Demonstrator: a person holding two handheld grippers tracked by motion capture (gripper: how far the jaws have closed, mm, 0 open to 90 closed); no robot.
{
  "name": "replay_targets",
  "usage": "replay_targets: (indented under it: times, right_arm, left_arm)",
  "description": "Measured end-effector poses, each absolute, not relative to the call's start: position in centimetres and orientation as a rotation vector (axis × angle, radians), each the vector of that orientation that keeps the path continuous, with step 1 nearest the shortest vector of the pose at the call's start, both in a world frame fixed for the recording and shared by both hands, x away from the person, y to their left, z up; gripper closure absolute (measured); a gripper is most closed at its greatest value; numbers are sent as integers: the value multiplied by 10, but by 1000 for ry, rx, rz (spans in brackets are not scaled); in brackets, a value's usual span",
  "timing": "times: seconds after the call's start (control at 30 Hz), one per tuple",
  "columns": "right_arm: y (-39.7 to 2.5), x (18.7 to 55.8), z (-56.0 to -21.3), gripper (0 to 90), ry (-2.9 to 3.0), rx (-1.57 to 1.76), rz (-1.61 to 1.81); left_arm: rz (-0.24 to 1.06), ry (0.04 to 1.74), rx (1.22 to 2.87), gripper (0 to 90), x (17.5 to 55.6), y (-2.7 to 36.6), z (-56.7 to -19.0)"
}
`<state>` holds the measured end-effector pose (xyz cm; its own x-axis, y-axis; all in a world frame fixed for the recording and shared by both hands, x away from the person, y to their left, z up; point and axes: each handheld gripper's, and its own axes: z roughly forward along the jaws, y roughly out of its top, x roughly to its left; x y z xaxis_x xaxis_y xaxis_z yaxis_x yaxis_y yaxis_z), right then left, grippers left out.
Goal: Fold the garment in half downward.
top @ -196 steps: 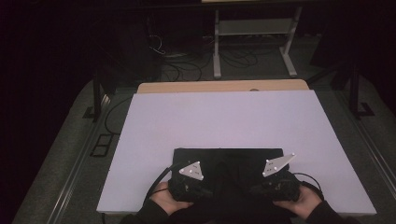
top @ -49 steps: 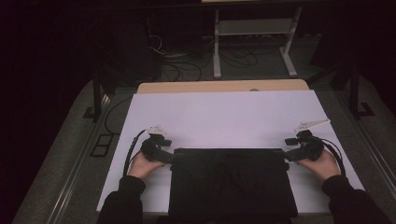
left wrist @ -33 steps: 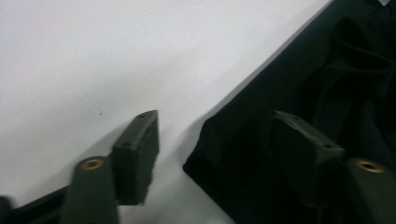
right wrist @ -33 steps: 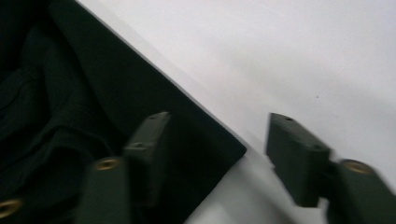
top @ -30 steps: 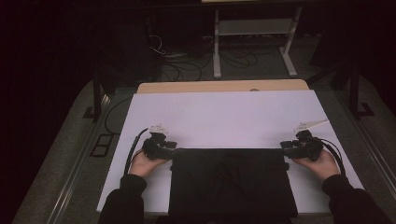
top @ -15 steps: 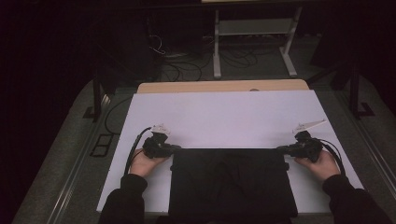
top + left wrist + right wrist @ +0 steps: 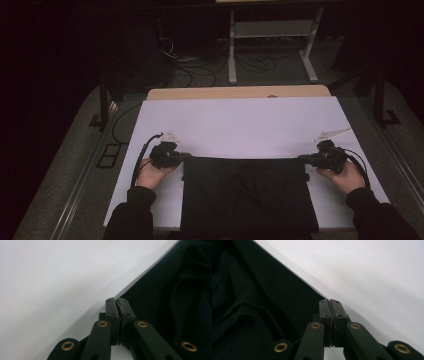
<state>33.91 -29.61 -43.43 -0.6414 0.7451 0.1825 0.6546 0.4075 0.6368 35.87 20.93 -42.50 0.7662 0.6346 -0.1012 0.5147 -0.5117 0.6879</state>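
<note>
A black cloth (image 7: pixel 247 197) lies spread at the near edge of the white table (image 7: pixel 240 125), a broad matte rectangle whose front hem runs off the bottom of the high view. Its far edge is drawn into a straight taut line between the two tools, and soft creases and folds gather near its middle. The left gripper (image 7: pixel 184 156) sits at the cloth's far left corner, the right gripper (image 7: pixel 303 158) at the far right corner, each hand (image 7: pixel 150 172) resting low on the tabletop. In the left gripper view the black jaws are pressed together, tips meeting right at the cloth's edge (image 7: pixel 160 290); whether a sliver of fabric is caught between them is hard to say, black on black. It's the same in the right gripper view: jaws together, brass rivets gleaming, the dark cloth (image 7: pixel 249 302) running up to the tips, and the pinch itself is too dark to read. The table surface looks smooth, pale and a little glossy. Past its far edge a strip of bare wood (image 7: pixel 240 92) shows, then a dim floor with tangled cables (image 7: pixel 200 65), mostly lost in shadow.
</note>
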Motion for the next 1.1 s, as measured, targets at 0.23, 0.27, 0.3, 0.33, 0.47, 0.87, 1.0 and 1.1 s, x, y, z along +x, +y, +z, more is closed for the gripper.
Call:
replay_targets:
  times: [0.23,0.27,0.3,0.33,0.47,0.87,1.0,1.1]
  right_arm:
    - [-293,337,-432,874,2503,1252,1026]
    - [-294,337,-431,874,2501,1248,1027]
    - [-294,337,-431,874,2497,1247,1029]
    - [-294,337,-430,874,2493,1241,1033]
    - [-294,336,-428,874,2481,1244,1036]
    - [-295,337,-419,874,2452,1218,1053]
    - [-296,337,-418,874,2451,1217,1053]
    - [-296,337,-417,874,2449,1207,1055]
  left_arm:
    - [309,836,2261,868,355,204,-419]
    - [313,834,2262,868,355,204,-419]
    - [314,836,2261,868,355,204,-418]
    - [317,837,2257,868,355,204,-418]
    - [312,840,2243,867,355,206,-416]
    - [324,820,2225,866,353,209,-408]
    - [327,820,2221,866,353,209,-405]
    - [327,814,2225,866,354,211,-405]
